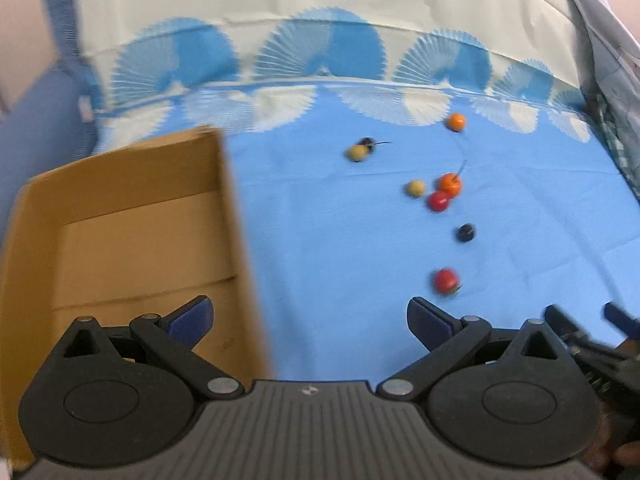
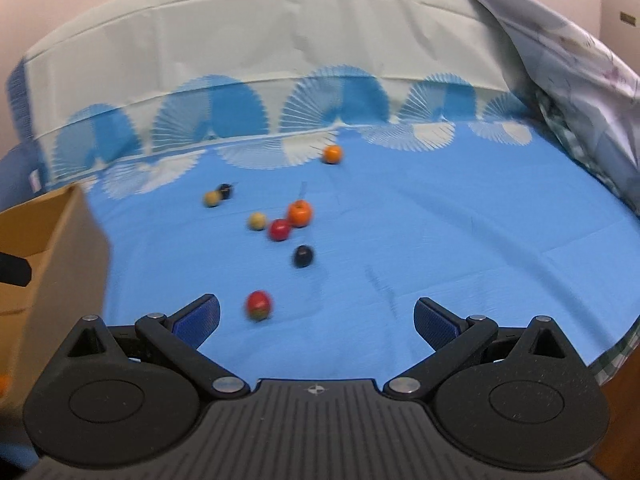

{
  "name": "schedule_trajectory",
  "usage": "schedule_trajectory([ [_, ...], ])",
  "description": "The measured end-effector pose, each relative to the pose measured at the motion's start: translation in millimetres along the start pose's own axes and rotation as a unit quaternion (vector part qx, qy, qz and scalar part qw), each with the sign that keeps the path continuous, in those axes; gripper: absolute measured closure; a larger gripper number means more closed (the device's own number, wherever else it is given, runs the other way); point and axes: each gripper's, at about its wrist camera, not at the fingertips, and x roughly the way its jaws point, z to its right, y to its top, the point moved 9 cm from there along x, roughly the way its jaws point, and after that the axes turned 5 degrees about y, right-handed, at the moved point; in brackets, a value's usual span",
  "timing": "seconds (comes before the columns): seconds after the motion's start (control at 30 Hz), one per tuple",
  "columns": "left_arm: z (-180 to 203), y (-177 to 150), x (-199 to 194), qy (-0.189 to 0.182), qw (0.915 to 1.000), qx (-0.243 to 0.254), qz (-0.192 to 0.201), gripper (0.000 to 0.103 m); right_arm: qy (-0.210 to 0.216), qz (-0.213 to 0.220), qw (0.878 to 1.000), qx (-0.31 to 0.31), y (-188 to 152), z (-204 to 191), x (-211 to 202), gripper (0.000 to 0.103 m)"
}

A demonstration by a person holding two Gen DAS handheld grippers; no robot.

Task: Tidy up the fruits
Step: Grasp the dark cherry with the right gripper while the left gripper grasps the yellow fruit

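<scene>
Several small round fruits lie on the blue cloth. The nearest red fruit [image 1: 445,280] [image 2: 258,304] lies just ahead of both grippers. Beyond it are a dark fruit [image 1: 465,233] [image 2: 303,256], a red fruit [image 2: 279,229], an orange fruit [image 2: 299,213], a tan fruit [image 2: 256,221], a tan and dark pair [image 2: 212,199] and a far orange fruit [image 2: 332,154]. An open cardboard box [image 1: 120,220] [image 2: 40,248] stands at the left. My left gripper [image 1: 308,318] is open and empty beside the box. My right gripper [image 2: 316,320] is open and empty, and it shows at the right edge of the left wrist view [image 1: 592,332].
The blue cloth [image 2: 440,240] has a white fan-patterned border [image 2: 240,60] at the back. A crumpled grey-blue sheet [image 2: 560,60] lies at the back right. The cloth's edge drops off at the right [image 2: 616,344].
</scene>
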Motion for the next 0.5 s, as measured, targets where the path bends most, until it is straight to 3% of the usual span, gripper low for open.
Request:
schedule_trajectory([
  [0.33, 88, 90, 145, -0.031, 0.9982, 0.051, -0.005, 0.0, -0.031, -0.031, 0.999, 0.022, 21, 35, 143, 0.001],
  [0.5, 109, 109, 206, -0.042, 0.9973, 0.052, -0.03, 0.0, -0.001, -0.041, 0.999, 0.016, 14, 22, 187, 0.001],
])
